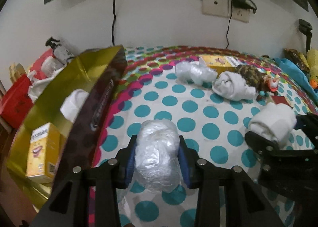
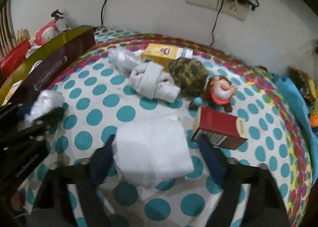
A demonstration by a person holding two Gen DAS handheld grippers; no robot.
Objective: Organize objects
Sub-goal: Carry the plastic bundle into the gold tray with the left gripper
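So over at about 9 o'clock sat the gold-lined box (image 1: pixel 59 95), already holding a yellow carton (image 1: pixel 42 153) and a white roll, which is why I'd guess it was the drop-off bin for this tidy-up. Just right of it, the left gripper (image 1: pixel 158 151) was clamped onto a crumpled plastic bag wad (image 1: pixel 157 153), both blue pads pressed into its sides, probably headed for that box. Moving right, the right gripper (image 2: pixel 157 159) straddled a folded white cloth (image 2: pixel 153 151) at 6 o'clock in its own view; the cloth touched the left pad but there was a gap on the right, so not clenched yet. Past it at 3 o'clock lay a red carton (image 2: pixel 220 129), with a doll (image 2: pixel 218 91) and camo bundle (image 2: pixel 188 76) up around 1 o'clock on the polka-dot sheet (image 2: pixel 111 99).
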